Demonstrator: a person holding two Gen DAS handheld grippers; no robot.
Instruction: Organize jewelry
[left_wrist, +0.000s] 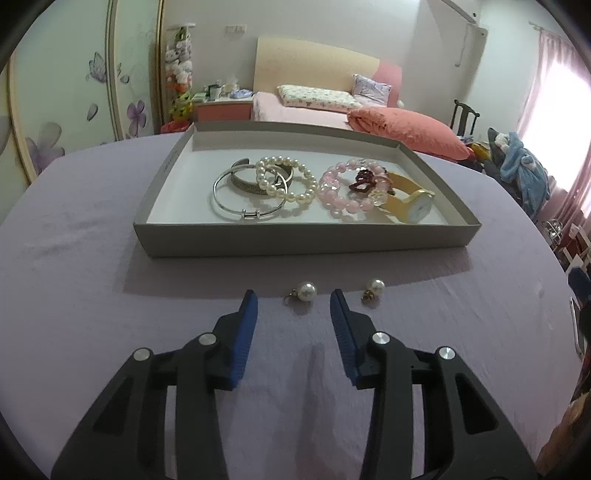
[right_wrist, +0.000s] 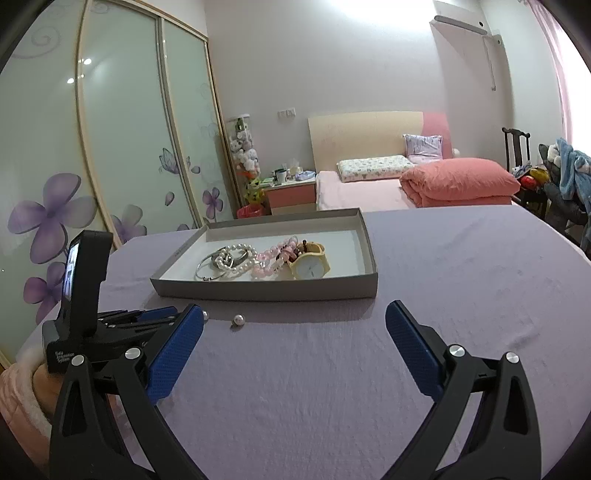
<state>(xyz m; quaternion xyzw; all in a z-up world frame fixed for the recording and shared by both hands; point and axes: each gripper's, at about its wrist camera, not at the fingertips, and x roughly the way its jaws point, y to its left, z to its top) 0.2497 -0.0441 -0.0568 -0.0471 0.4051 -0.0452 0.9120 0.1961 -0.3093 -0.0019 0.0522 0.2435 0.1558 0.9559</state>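
Observation:
Two pearl earrings lie on the purple cloth before the grey tray (left_wrist: 295, 240). One earring (left_wrist: 304, 291) sits just beyond my open left gripper (left_wrist: 293, 301), between its fingertips. The other earring (left_wrist: 373, 288) lies right of the right finger (left_wrist: 341, 317). The tray holds silver bangles (left_wrist: 240, 195), a white pearl bracelet (left_wrist: 291, 184), a pink bead bracelet (left_wrist: 347, 192) and a yellow watch (left_wrist: 413, 203). In the right wrist view my right gripper (right_wrist: 293, 321) is open and empty, back from the tray (right_wrist: 266, 290); one earring (right_wrist: 238, 319) shows, and the left gripper (right_wrist: 147, 319) sits at the left.
The table is covered with a purple cloth (left_wrist: 110, 258). Behind it are a bed with a coral quilt (left_wrist: 406, 129), a nightstand (left_wrist: 221, 107) and a flowered wardrobe (right_wrist: 110, 147). A chair with clothes (left_wrist: 517, 162) stands at the right.

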